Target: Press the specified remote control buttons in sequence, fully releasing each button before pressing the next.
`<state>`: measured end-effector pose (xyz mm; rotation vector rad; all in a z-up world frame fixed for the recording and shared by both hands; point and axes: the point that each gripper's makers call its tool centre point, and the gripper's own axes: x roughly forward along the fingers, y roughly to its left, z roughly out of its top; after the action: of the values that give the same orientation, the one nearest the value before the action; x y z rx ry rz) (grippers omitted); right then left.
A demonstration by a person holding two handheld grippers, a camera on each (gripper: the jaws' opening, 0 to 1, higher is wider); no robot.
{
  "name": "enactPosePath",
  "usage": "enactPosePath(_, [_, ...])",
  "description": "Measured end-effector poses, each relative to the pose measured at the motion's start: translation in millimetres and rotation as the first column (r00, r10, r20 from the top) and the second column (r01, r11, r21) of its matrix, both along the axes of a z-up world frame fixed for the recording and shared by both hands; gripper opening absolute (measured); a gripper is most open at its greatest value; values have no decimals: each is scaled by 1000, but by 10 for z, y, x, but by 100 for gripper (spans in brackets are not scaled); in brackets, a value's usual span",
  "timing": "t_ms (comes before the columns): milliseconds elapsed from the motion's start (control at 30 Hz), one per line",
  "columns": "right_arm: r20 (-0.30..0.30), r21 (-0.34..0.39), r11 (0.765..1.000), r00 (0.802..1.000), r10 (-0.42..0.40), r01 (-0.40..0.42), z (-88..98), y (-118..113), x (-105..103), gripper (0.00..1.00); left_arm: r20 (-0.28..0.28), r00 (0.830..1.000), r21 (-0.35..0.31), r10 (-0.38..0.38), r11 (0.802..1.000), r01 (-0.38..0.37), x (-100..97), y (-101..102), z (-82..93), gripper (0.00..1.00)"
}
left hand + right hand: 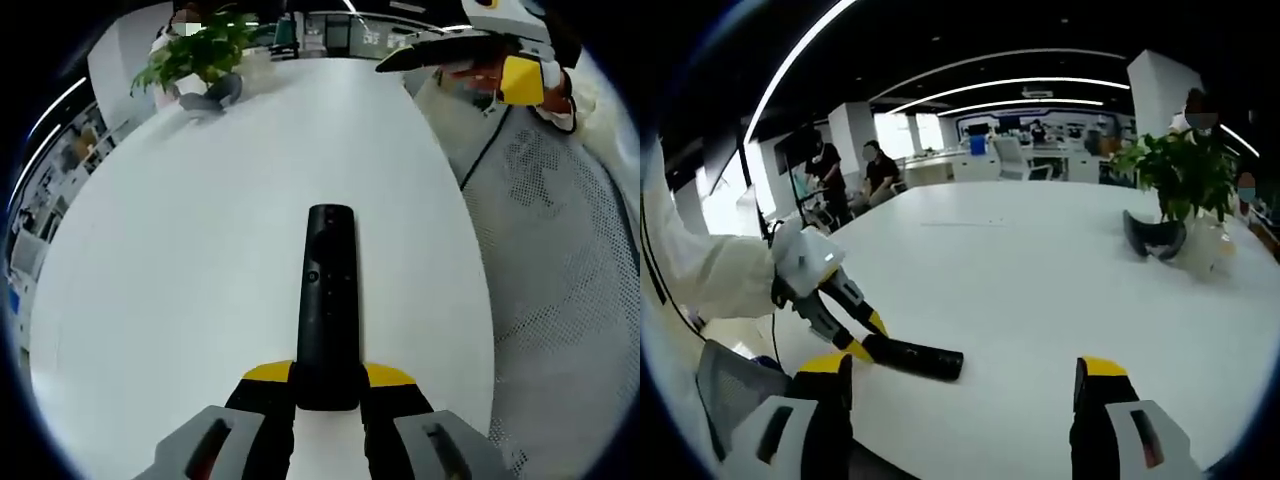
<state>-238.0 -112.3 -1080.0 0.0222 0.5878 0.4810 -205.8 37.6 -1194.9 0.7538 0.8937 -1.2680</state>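
- In the left gripper view, the left gripper [327, 395] has its yellow-tipped jaws closed on the near end of the black remote control [327, 305], one jaw on each long side.
- The remote control lies flat on the white tabletop [200, 260], buttons facing up, its long body pointing away from the jaws toward the far side.
- In the right gripper view, the same remote control [918, 358] lies near the tabletop's [1040, 270] near edge, with the left gripper [872, 345] clamped on its left end.
- The right gripper [965, 385] hangs above the tabletop with its jaws spread wide and nothing between them; it is off to the right of the remote control and not touching it.
- In the left gripper view, the right gripper [400, 62] appears at the top right, held by a person in white sleeves.
- A potted plant [200, 55] stands on the far part of the tabletop, with a dark headset-like object [1154, 238] just beside it.
- Two people [850, 170] stand in the office background beyond the tabletop.
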Motion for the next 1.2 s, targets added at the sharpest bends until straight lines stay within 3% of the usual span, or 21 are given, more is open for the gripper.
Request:
enactPosePath(733, [-26,-21,1000,1000,12,-13,-77,-13,-18,94,20,1000,48,0,999,-1,720,128,-3,24])
enactPosePath(1200, [-54,-31,1000,999,0,-1,-158,-59,-6,94,24,1000,54,9,998,-10,1069,155,-1,24])
